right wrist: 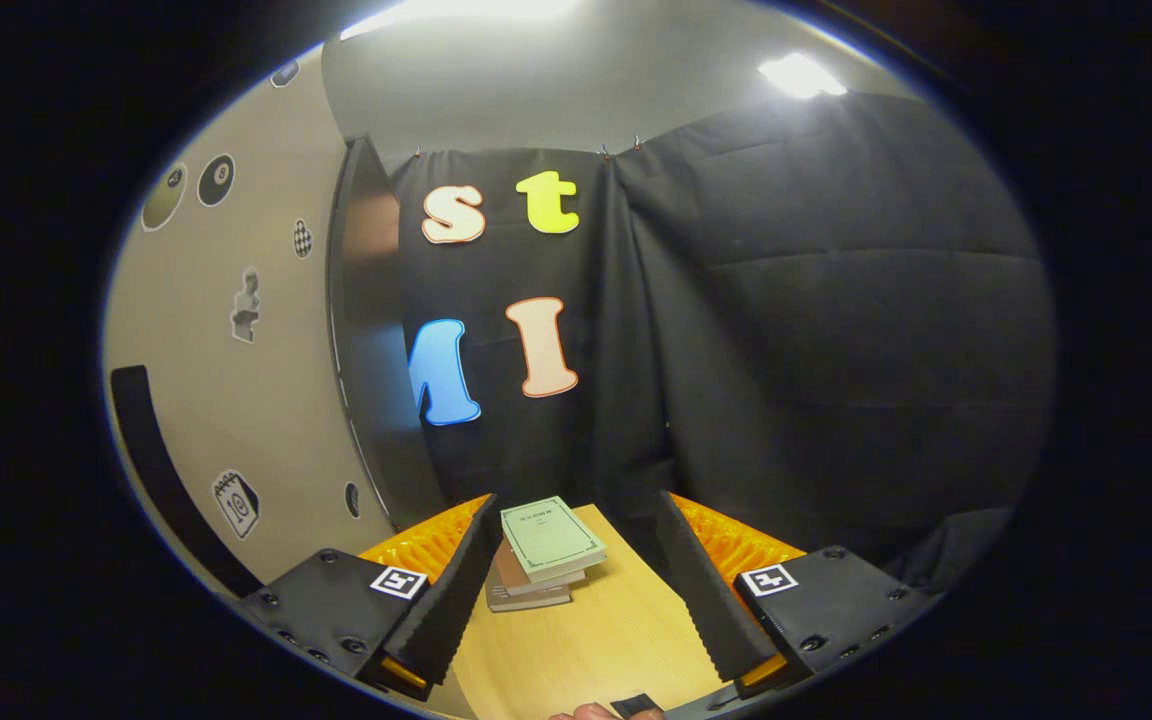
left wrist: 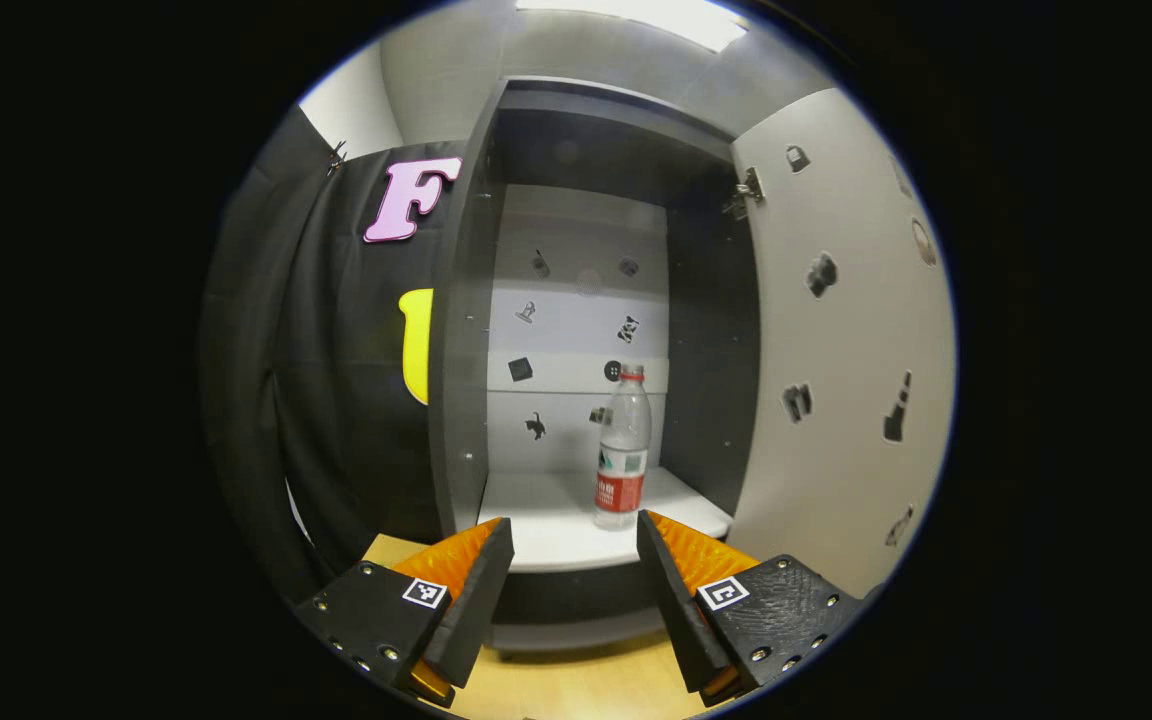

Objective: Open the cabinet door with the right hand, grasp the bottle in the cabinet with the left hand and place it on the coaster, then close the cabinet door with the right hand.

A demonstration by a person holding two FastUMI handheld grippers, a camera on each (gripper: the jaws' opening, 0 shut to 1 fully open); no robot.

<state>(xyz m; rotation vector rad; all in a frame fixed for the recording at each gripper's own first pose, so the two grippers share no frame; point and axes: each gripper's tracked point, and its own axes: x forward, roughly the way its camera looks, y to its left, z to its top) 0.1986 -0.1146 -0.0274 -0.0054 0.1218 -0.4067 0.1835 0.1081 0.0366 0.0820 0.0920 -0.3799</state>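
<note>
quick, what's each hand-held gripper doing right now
Left hand-held gripper: open, empty, facing the bottle in the open cabinet.
Right hand-held gripper: open, empty, over the table near stacked books.

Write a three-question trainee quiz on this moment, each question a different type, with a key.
1. True or false: the cabinet door is open.
2. Multiple choice: where does the bottle stand? A) on the wooden table B) upright on the cabinet's white shelf C) lying between the fingers of the left gripper
3. Fill in: in the right gripper view, beyond the right gripper, a stack of ___ lies on the table.

Key:
1. True
2. B; the left gripper's fingers are spread and the bottle stands beyond them, untouched.
3. books
</note>
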